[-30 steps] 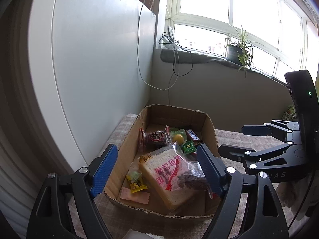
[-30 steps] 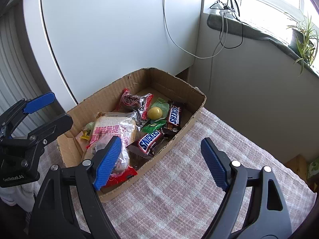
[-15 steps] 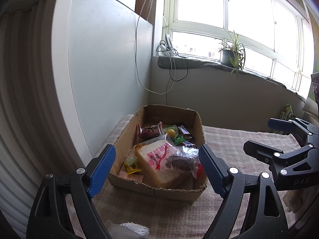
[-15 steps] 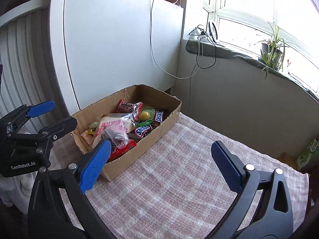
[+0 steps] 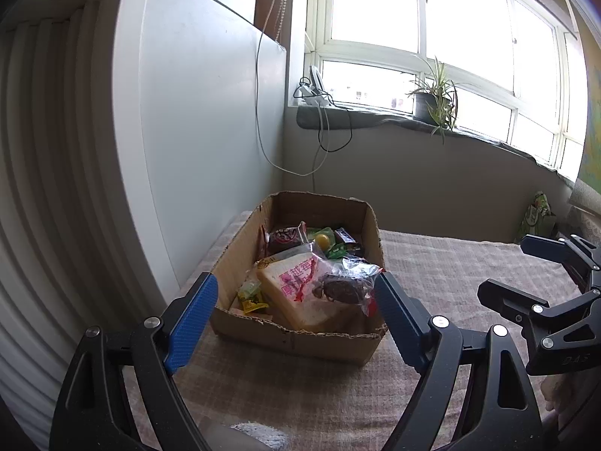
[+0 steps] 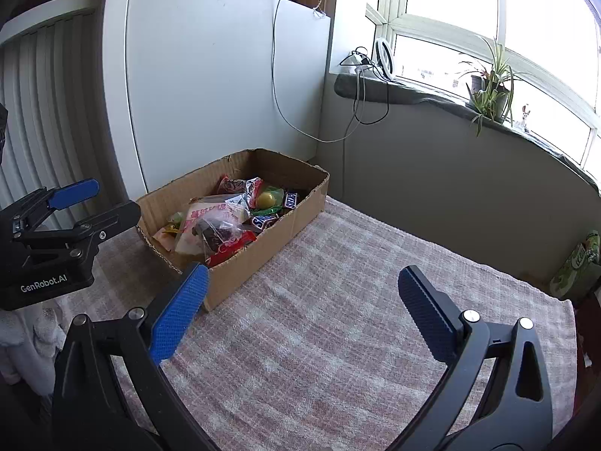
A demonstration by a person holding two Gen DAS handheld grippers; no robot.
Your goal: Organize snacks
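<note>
An open cardboard box [image 5: 300, 342] [image 6: 263, 251] sits at the table's far left corner against the white panel. It holds a bagged slice of bread [image 5: 296, 285] [image 6: 210, 214], a dark snack in a clear bag [image 5: 342, 289], a yellow round sweet [image 5: 322, 240] [image 6: 266, 199], a Snickers bar [image 6: 291, 200] and several small wrappers. My left gripper [image 5: 293, 289] [image 6: 112, 197] hangs open in front of the box's near end, apart from it. My right gripper [image 6: 302, 274] [image 5: 505, 265] stands wide open over the checked cloth to the right of the box, with nothing between its fingers.
A pink checked cloth [image 6: 357, 300] covers the table. A cable [image 6: 300, 127] hangs down the white panel behind the box. A potted plant [image 5: 432, 101] stands on the window sill. A green package [image 6: 578, 263] lies beyond the table's right edge.
Both grippers have drawn back from the box, which now looks smaller and farther. The right gripper's jaws have spread wider and it now faces the bare cloth.
</note>
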